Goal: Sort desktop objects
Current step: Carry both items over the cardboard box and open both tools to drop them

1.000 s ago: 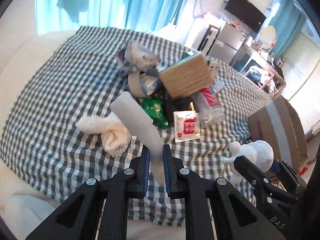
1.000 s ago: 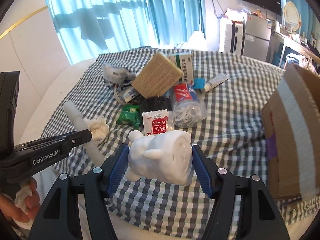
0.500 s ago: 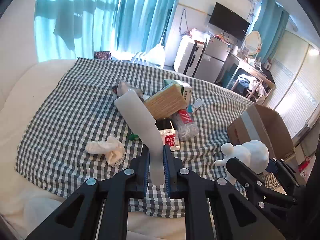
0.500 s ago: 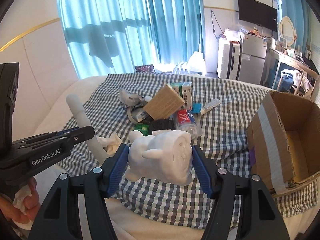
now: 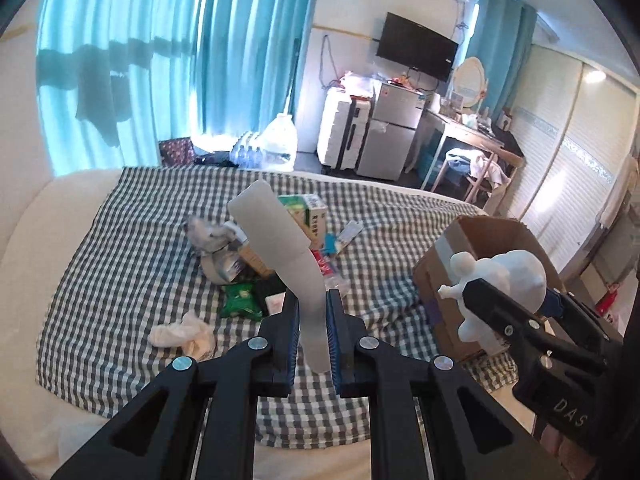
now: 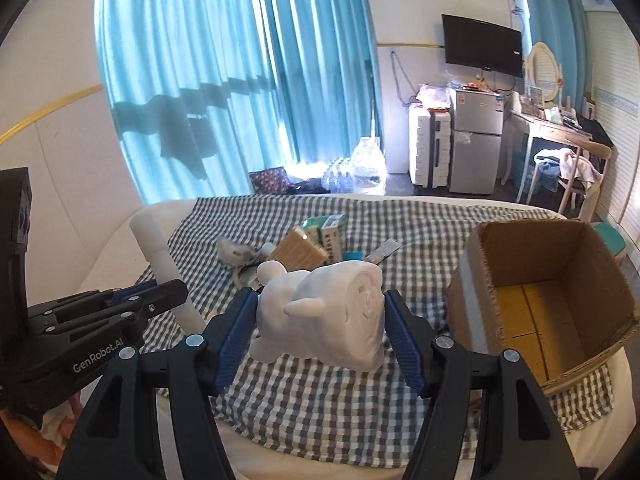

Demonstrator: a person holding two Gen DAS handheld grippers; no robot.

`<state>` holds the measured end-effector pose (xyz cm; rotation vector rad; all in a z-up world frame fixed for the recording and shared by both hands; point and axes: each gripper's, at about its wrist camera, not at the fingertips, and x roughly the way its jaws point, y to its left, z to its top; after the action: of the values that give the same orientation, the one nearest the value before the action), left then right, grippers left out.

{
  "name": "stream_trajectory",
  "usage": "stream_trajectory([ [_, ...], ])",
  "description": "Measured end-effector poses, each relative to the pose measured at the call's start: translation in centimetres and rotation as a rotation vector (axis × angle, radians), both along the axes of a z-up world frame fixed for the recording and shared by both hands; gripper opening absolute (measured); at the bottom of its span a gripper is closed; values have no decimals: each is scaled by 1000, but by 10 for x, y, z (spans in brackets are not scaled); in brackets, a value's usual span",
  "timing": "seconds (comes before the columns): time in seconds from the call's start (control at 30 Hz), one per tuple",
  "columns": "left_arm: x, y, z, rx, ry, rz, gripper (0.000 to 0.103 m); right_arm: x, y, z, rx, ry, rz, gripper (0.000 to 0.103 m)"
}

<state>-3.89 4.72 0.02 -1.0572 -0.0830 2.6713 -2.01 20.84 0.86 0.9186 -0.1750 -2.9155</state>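
My left gripper (image 5: pixel 313 312) is shut on a long white tube (image 5: pixel 280 240) and holds it high above the checked cloth (image 5: pixel 120 248). The tube also shows in the right wrist view (image 6: pixel 160 256). My right gripper (image 6: pixel 320 320) is shut on a white animal figurine (image 6: pixel 320 320), lifted above the table's near edge; the figurine also shows in the left wrist view (image 5: pixel 500 276). An open cardboard box (image 6: pixel 552 292) stands at the right, its inside bare.
A pile of small items lies mid-table: a green-and-white carton (image 5: pixel 308 212), a woven brown box (image 6: pixel 300 250), a green packet (image 5: pixel 240 300), a crumpled tissue (image 5: pixel 184 332), a tape roll (image 5: pixel 218 268). The left gripper's body (image 6: pixel 80 336) is close at the right gripper's left.
Both grippers have risen and pulled back from the table with their objects. The pile looks smaller and farther, and the box's open inside has come into view.
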Motion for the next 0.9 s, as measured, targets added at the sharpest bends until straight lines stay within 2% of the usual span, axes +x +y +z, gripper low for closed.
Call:
stream_trajectory([
  [0.3, -14, 57, 21, 6, 29, -96, 13, -3, 62, 27, 16, 33, -97, 64],
  [0.5, -26, 107, 29, 6, 32, -169, 13, -7, 107, 30, 50, 27, -157, 64],
  [0.73, -34, 196, 20, -5, 10, -318, 13, -19, 176, 10, 56, -38, -263, 64],
  [0.9, -38, 260, -3, -24, -37, -421, 13, -23, 222, -10, 61, -100, -338, 64],
])
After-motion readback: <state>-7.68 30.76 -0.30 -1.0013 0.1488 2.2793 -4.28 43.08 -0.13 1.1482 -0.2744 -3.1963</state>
